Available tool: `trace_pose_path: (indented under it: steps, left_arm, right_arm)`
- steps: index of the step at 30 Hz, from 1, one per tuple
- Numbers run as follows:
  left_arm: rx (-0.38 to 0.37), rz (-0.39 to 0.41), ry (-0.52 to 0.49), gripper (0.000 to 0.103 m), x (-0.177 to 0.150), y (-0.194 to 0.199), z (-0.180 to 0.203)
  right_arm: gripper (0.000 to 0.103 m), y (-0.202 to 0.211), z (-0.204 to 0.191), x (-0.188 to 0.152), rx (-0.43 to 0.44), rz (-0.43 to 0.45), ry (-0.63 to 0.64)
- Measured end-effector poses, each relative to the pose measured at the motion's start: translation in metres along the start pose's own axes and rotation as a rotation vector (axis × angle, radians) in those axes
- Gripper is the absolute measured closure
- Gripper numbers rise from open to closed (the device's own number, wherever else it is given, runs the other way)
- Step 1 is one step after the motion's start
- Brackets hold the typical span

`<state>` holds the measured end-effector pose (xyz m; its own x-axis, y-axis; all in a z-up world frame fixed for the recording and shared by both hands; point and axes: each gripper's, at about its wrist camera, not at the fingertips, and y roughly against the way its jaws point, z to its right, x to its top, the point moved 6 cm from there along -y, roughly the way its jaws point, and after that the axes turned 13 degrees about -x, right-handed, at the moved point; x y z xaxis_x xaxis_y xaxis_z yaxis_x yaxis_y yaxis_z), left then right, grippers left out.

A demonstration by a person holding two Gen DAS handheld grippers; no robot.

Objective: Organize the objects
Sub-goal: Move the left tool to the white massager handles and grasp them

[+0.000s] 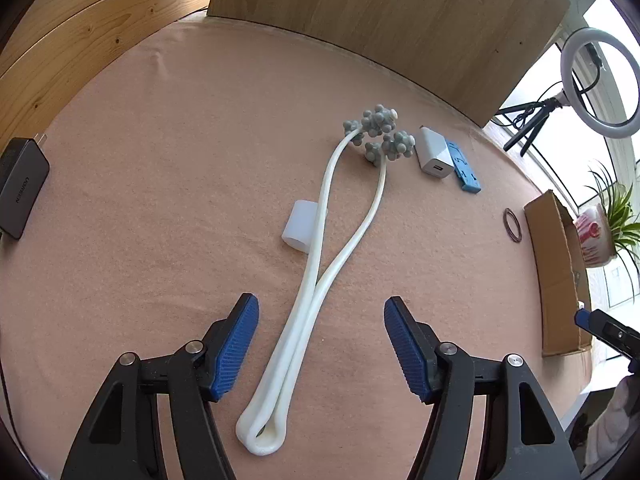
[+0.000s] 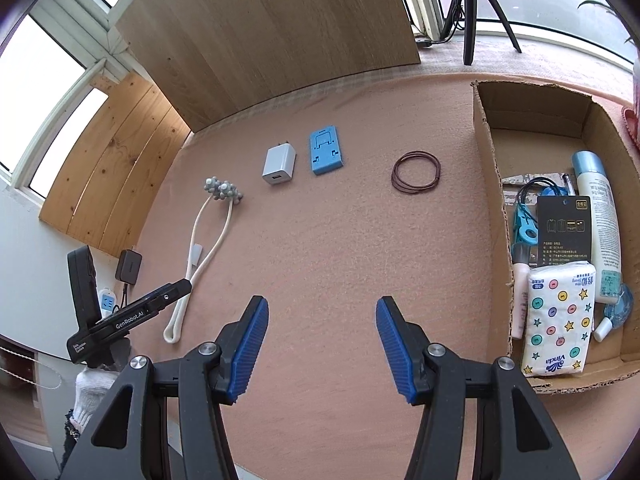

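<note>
A white two-armed massager [image 1: 320, 264] with grey knobbly rollers lies on the pink cloth; its looped handle end lies between the fingers of my open left gripper [image 1: 320, 344], untouched. It also shows at the left of the right wrist view [image 2: 204, 248]. A white USB charger [image 1: 434, 154] [image 2: 279, 165], a blue plastic phone stand [image 1: 464, 167] [image 2: 325, 151] and a brown hair-tie ring [image 1: 513, 225] [image 2: 416, 171] lie beyond. My right gripper [image 2: 322, 344] is open and empty over bare cloth.
A cardboard box [image 2: 486, 184] at the right holds a tissue pack [image 2: 558, 318], a lotion bottle, a black card and other items. A black power adapter [image 1: 22, 188] lies at the far left. A wooden board [image 1: 380, 12] stands behind. A ring light [image 1: 598, 84] stands on the sill.
</note>
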<state>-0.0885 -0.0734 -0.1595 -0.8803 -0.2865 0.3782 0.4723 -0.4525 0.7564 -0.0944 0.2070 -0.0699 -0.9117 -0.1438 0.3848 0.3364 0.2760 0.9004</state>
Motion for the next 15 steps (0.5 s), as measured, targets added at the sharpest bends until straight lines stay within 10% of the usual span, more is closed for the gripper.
trace_pose_path:
  steps: [15]
  left_arm:
    - [-0.077,-0.081,-0.059,0.087,-0.028,-0.019,0.035]
  right_arm:
    - [0.051,-0.006,-0.009,-0.006,0.006,-0.023,0.018]
